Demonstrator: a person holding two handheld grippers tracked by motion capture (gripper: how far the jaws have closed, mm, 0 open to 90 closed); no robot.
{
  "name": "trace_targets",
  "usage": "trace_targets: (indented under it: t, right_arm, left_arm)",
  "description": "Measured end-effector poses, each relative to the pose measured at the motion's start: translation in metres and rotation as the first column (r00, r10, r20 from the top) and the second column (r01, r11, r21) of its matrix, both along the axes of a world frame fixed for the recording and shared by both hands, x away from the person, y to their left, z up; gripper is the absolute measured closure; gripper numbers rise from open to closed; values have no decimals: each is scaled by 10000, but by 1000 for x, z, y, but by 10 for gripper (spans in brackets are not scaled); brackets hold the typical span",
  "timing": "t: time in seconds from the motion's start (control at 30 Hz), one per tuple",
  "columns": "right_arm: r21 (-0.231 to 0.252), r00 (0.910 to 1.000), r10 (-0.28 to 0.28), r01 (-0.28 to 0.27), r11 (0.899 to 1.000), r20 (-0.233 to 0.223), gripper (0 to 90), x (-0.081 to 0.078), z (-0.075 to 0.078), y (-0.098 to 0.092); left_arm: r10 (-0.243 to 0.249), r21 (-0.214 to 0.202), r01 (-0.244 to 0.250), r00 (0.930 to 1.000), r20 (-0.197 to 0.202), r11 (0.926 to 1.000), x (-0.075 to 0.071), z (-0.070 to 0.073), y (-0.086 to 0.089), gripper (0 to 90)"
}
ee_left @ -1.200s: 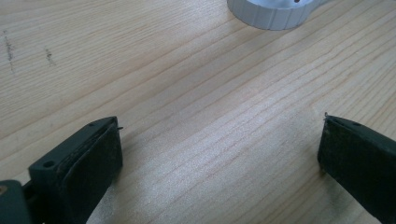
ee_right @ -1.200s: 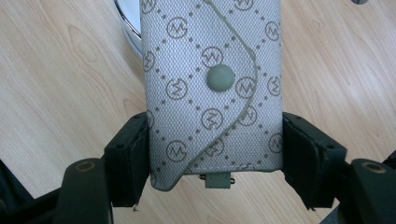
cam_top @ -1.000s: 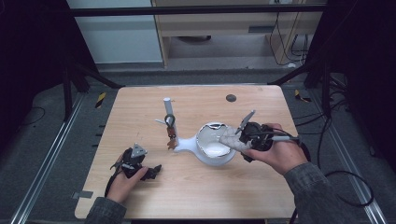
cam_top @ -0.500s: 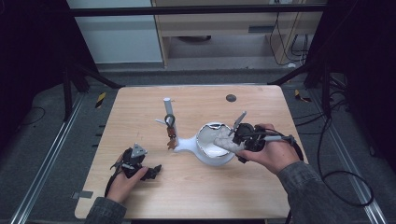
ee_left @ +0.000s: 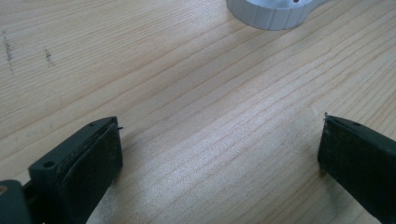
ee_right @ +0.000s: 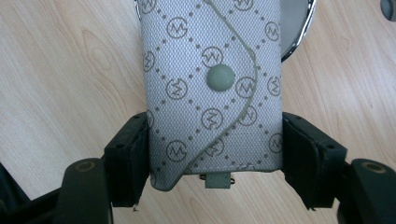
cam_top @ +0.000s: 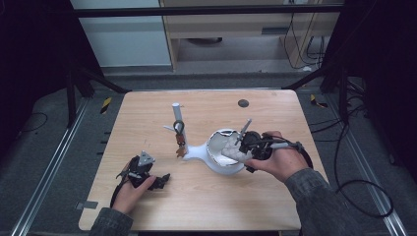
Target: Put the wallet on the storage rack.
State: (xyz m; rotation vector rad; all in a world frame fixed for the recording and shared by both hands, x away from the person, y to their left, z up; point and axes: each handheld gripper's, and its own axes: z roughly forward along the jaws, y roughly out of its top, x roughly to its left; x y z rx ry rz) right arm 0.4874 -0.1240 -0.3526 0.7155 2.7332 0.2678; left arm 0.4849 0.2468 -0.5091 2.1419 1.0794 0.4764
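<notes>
A grey pouch (ee_right: 212, 107) with a monogram print and a snap button sits between the jaws of my right gripper (ee_right: 215, 156), which is shut on its sides. In the high view the right gripper (cam_top: 237, 149) holds the pouch (cam_top: 228, 146) over the white dish (cam_top: 223, 166) at the middle right of the table. My left gripper (cam_top: 161, 180) rests low on the wood at the front left. Its jaws (ee_left: 219, 154) stand wide open with bare table between them.
The dish joins a white stand with an upright post (cam_top: 176, 114), from which a bunch of keys (cam_top: 180, 141) hangs. A small dark disc (cam_top: 243, 103) lies near the far edge. A white ribbed base (ee_left: 273, 14) lies ahead of the left gripper.
My right gripper has moved left with the pouch, from beside the dish to over it. The left gripper has stayed still.
</notes>
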Motion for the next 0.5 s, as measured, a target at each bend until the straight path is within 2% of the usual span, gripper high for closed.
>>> trace_targets:
  t: [0.5]
  right_arm:
    - [-475,9994,80,-96,9988,-332,308,10,-9,15]
  left_arm:
    - [-39,4,39,10000,-4,10000,0,0,0,0]
